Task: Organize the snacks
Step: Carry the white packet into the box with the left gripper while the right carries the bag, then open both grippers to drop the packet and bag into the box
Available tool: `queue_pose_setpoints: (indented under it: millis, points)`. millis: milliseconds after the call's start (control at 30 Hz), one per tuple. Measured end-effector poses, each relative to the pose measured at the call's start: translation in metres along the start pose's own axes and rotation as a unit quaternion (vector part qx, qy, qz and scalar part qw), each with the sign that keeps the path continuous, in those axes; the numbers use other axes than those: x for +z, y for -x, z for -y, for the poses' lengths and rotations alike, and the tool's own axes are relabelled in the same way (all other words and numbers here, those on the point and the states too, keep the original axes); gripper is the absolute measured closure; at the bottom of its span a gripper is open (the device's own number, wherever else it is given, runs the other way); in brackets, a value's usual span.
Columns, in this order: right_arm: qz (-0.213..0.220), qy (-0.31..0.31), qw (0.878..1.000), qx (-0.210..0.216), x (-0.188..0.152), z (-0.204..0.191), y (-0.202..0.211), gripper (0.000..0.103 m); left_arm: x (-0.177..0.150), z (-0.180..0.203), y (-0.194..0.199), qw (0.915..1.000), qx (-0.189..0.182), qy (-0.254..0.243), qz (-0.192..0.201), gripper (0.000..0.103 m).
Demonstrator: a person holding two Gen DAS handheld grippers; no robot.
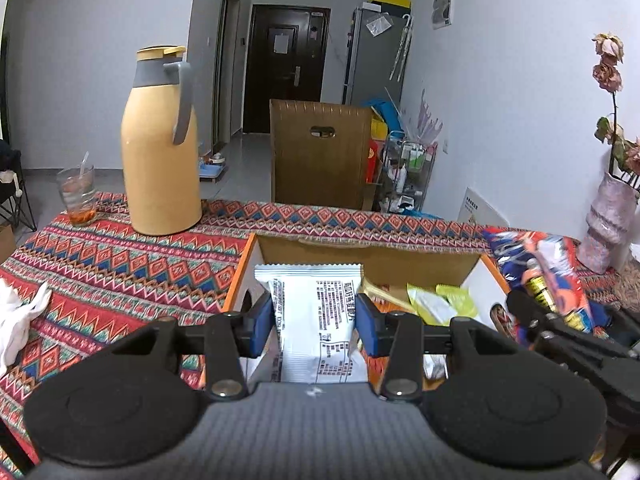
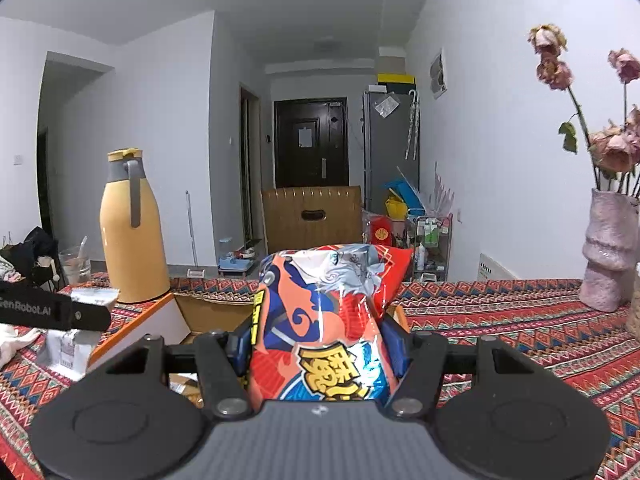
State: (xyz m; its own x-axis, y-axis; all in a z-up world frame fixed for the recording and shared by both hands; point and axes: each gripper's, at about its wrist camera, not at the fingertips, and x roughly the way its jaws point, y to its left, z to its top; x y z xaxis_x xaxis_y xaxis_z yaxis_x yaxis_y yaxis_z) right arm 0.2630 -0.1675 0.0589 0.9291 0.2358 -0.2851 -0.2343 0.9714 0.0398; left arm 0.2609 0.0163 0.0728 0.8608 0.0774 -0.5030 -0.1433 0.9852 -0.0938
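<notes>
My left gripper [image 1: 314,322] is shut on a white snack packet [image 1: 316,316] and holds it over an open cardboard box [image 1: 368,254] with orange edges. Yellow-green packets [image 1: 444,300] lie inside the box. My right gripper [image 2: 320,346] is shut on a red and blue snack bag [image 2: 328,320] just right of the box [image 2: 208,312]. In the left wrist view the right gripper [image 1: 568,332] and its bag [image 1: 548,276] show at the box's right side. In the right wrist view the left gripper [image 2: 86,316] shows at the far left.
A yellow thermos jug [image 1: 160,152] and a glass with a spoon [image 1: 78,196] stand at the back left of the patterned tablecloth [image 1: 120,264]. A pink vase of dried roses [image 2: 608,256] stands at the right. White tissue [image 1: 20,312] lies at the left edge. A brown chair [image 1: 320,152] is behind the table.
</notes>
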Motion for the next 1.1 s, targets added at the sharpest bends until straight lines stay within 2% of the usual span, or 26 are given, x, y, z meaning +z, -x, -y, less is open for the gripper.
queue_pose_setpoints:
  millis: [133,333,633,700,767,800,867,900,933,967,1100]
  points:
    - [-0.010,-0.009,1.000,-0.003,-0.001,0.001,-0.026,0.043,0.002,0.004,-0.018,1.0000,0.004,-0.001,0.007,0.059]
    - [-0.015,-0.027,1.000,-0.006,-0.015,0.004,-0.050,0.043,-0.012,0.002,-0.044,0.9999,0.007,0.005,0.010,0.059]
    - [-0.041,-0.039,0.998,-0.003,-0.033,0.010,-0.070,0.043,-0.024,-0.004,-0.062,0.9999,0.007,-0.003,-0.011,0.058]
    - [-0.046,-0.040,0.998,-0.003,-0.034,0.011,-0.072,0.042,-0.026,-0.006,-0.060,0.9999,0.009,-0.001,-0.006,0.053]
    - [-0.046,-0.041,0.998,-0.004,-0.035,0.012,-0.071,0.040,-0.026,-0.006,-0.056,1.0000,0.007,0.004,0.002,0.031]
    - [-0.047,-0.041,0.998,-0.005,-0.035,0.012,-0.071,0.037,-0.026,-0.006,-0.053,0.9999,0.008,0.005,0.008,0.025]
    - [-0.045,-0.045,0.998,-0.005,-0.035,0.014,-0.069,0.027,-0.026,-0.006,-0.047,0.9996,0.010,0.007,0.025,0.010]
    - [-0.043,-0.046,0.998,-0.005,-0.036,0.015,-0.067,0.022,-0.026,-0.006,-0.043,0.9994,0.008,0.008,0.033,0.007]
    - [-0.041,-0.048,0.998,-0.006,-0.036,0.017,-0.066,0.010,-0.026,-0.007,-0.041,0.9992,0.005,0.010,0.038,0.000]
    - [-0.038,-0.050,0.998,-0.008,-0.035,0.018,-0.064,0.001,-0.026,-0.007,-0.040,0.9990,0.006,0.013,0.043,0.000]
    - [-0.026,-0.056,0.998,-0.011,-0.035,0.021,-0.057,0.000,-0.025,-0.006,-0.039,0.9990,0.006,0.015,0.042,0.000]
